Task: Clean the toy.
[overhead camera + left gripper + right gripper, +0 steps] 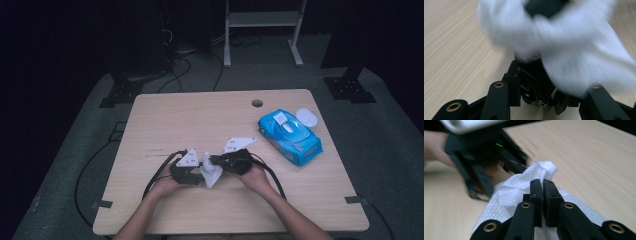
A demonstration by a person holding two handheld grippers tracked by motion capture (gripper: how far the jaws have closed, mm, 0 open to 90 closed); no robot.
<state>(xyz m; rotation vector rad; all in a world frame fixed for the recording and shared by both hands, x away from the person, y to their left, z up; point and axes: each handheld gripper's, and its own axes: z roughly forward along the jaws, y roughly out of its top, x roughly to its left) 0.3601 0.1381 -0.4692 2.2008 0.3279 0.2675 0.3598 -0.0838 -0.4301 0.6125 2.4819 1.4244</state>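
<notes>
A crumpled white wipe hangs between my two grippers just above the middle of the wooden table. My left gripper comes in from the left and my right gripper from the right, their tips almost meeting. In the right gripper view the right gripper has its jaws pressed together on the wipe, which bunches up past the tips. The left gripper is shut on the wipe too, and the cloth drapes blurred over its tips.
A blue pack of wipes lies at the right of the table with its lid flipped open, and a white round dish sits behind it. A cable hole is near the far edge. Gripper cables trail off the front.
</notes>
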